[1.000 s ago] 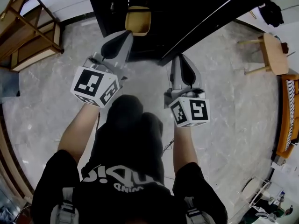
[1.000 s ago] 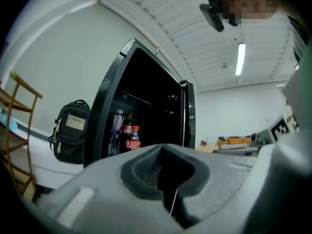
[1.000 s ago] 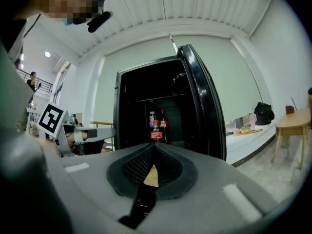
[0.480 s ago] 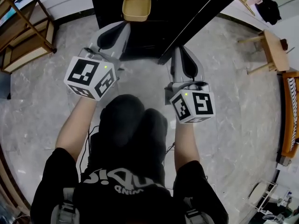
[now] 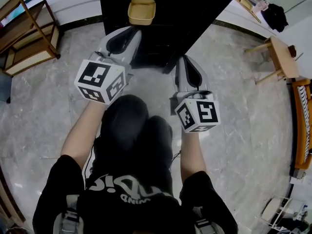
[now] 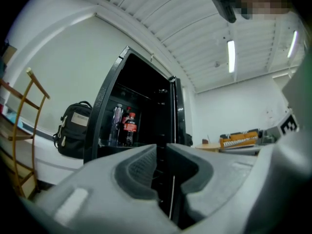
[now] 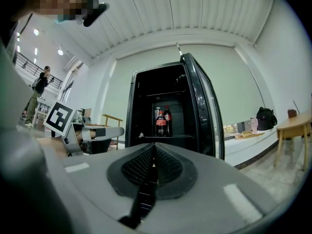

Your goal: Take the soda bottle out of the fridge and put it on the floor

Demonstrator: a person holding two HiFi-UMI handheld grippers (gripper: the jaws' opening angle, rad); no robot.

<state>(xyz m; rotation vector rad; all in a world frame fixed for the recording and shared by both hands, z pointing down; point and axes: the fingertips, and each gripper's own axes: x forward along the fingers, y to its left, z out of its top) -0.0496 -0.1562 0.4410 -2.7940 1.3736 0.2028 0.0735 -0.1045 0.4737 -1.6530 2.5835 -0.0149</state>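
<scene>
The soda bottle (image 7: pixel 160 122), with a red label, stands upright on a shelf inside the open black fridge (image 5: pixel 161 18), beside a dark bottle (image 7: pixel 168 119). The left gripper view shows the soda bottle (image 6: pixel 129 127) next to a clear bottle (image 6: pixel 117 125). My left gripper (image 5: pixel 129 32) points at the fridge from short of its front. Its jaws have just been opening, and a thin slit with nothing in it shows between them (image 6: pixel 161 149). My right gripper (image 5: pixel 184 59) is beside it, shut and empty (image 7: pixel 153 149). The head view does not show the bottle.
A yellow bowl (image 5: pixel 142 10) sits low in the fridge. The open door (image 5: pixel 209 18) juts out on the right. A wooden rack (image 5: pixel 27 38) stands left, a wooden table (image 5: pixel 283 56) right, and a black backpack (image 6: pixel 73 129) left of the fridge. The floor is grey marble (image 5: pixel 243 130).
The fridge has shifted in the head view, and the red bottle top at its upper edge is out of sight. Both grippers stay side by side before the fridge.
</scene>
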